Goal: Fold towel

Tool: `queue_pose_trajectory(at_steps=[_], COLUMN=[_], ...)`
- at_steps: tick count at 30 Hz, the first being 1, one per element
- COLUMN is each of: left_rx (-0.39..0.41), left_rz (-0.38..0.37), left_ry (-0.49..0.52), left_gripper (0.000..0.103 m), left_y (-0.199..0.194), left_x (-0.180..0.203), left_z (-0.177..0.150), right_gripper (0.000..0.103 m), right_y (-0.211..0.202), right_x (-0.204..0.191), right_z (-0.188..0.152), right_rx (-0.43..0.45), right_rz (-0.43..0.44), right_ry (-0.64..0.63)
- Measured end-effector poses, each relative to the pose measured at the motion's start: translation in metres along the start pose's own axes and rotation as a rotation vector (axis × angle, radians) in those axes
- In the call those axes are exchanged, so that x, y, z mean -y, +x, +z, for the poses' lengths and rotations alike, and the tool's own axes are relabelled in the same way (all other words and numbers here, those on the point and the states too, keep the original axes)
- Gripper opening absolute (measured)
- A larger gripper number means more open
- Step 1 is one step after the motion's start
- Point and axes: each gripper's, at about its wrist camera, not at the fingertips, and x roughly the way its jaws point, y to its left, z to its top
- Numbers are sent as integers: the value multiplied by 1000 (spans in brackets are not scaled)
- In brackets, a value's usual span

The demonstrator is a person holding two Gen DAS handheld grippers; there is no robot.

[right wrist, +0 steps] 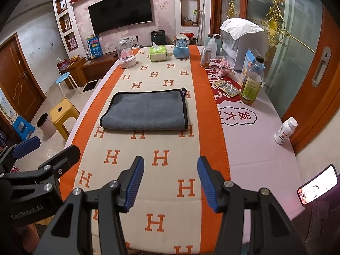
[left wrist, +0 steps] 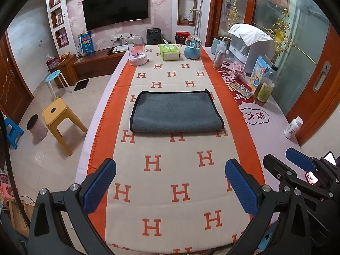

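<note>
Grey microfibre towel with black edging (left wrist: 176,112) folded flat mid-table on the orange-bordered beige H-patterned blanket (left wrist: 178,170), left gripper (left wrist: 170,188) jaws wide, right gripper (right wrist: 167,183) jaws wide, both empty above the near edge

Light: bright, even indoor light
Shadows: soft, faint
Focus: sharp
Edges: heavy fisheye bending, black corners

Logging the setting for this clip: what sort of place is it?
Most likely a home living and dining room: a wall-mounted TV over a low cabinet, a table with a patterned cloth, the towel and household clutter, plus plastic stools.
</note>
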Motion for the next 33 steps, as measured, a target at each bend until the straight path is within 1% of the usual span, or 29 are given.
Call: queue_pose_trajectory(at_steps=[7, 33], left_rx=[-4, -14], left_rz=[-1, 0], left_ry=[4, 8], left_gripper=[102, 102], left_y=[0, 3], left_x=[0, -2], left_z=[-3, -6], right_gripper=[52, 52], right_y=[-1, 1], right_x=[-2, -4], right_z=[-6, -3], right_rx=[-4, -6], right_rz=[3, 2], right_ry=[-3, 1])
